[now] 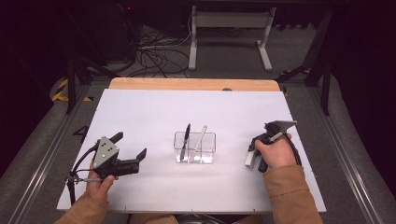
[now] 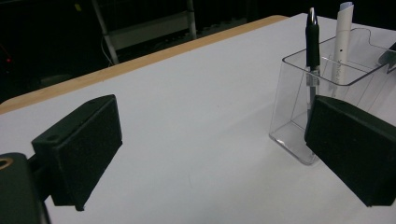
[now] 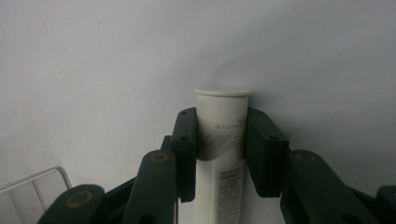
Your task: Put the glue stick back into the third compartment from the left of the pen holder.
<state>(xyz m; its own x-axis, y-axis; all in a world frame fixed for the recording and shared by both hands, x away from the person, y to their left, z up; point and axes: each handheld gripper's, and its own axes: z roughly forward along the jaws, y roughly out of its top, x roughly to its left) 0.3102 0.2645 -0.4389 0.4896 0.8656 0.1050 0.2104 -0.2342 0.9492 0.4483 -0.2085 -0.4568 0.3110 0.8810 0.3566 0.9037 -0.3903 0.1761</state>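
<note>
A clear plastic box (image 1: 208,148) stands mid-table with a black pen (image 1: 186,135) and a white pen (image 1: 201,136) upright in it. In the left gripper view the box (image 2: 292,116) is at the right, close to one pad, with the black pen (image 2: 312,42) and white pen (image 2: 342,37) inside. My left gripper (image 1: 130,144) (image 2: 210,149) is open and lies left of the box with nothing between its jaws. To the right of the box, my right gripper (image 1: 252,151) (image 3: 223,135) points down and is shut on a white tube (image 1: 251,159) (image 3: 223,105), with both pads pressing on its sides just below the flat cap.
A white sheet (image 1: 196,112) covers the table, and a wooden edge (image 1: 194,84) shows along the far side. Beyond it on the floor are a white metal stand (image 1: 229,21) and tangled cables (image 1: 154,56). A corner of the box (image 3: 32,189) shows in the right gripper view.
</note>
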